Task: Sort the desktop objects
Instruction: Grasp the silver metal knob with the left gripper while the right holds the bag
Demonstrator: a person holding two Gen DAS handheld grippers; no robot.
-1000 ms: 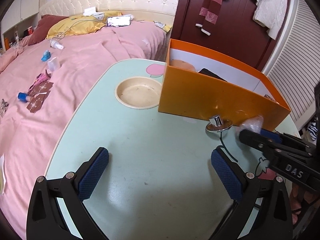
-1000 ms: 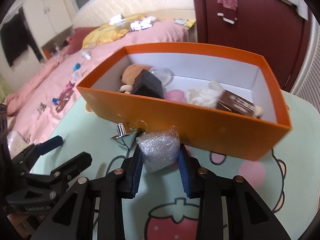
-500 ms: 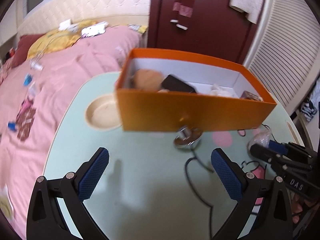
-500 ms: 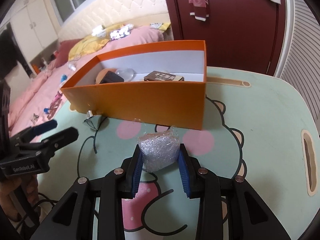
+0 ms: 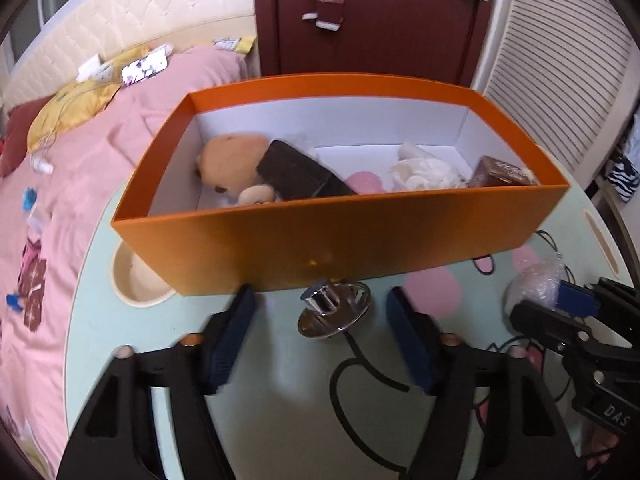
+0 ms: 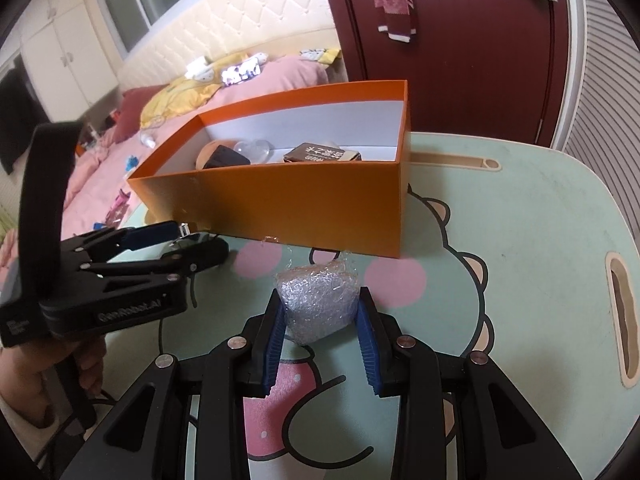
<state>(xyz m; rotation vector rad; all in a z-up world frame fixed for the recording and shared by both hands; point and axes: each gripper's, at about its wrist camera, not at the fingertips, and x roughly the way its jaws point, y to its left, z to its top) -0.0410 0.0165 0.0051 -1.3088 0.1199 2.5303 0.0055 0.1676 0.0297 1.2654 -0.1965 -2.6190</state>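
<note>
A chrome sink stopper (image 5: 334, 314) lies on the mint cartoon table just in front of the orange box (image 5: 360, 232). My left gripper (image 5: 320, 296) straddles it and its jaws are closing; the blue pads (image 5: 232, 332) stand clear of the metal on both sides. In the right wrist view the left gripper (image 6: 188, 240) sits low at the box's near corner. My right gripper (image 6: 320, 300) is shut on a crinkled clear plastic bundle (image 6: 318, 304), held over the table short of the box. The box holds a plush toy (image 5: 232, 160), a dark case (image 5: 296, 172) and a brown carton (image 5: 500, 172).
A round cream recess (image 5: 132, 280) is set in the table left of the box, and a slot (image 6: 622, 308) near the right edge. A pink bed (image 5: 80, 140) with scattered small items lies to the left. A dark red door (image 6: 460, 40) stands behind. A person's hand (image 6: 60, 368) holds the left gripper.
The left gripper has swung right and in towards the box, and its jaws have narrowed around the chrome stopper. The right gripper has drawn back from the box with the bundle, then held still.
</note>
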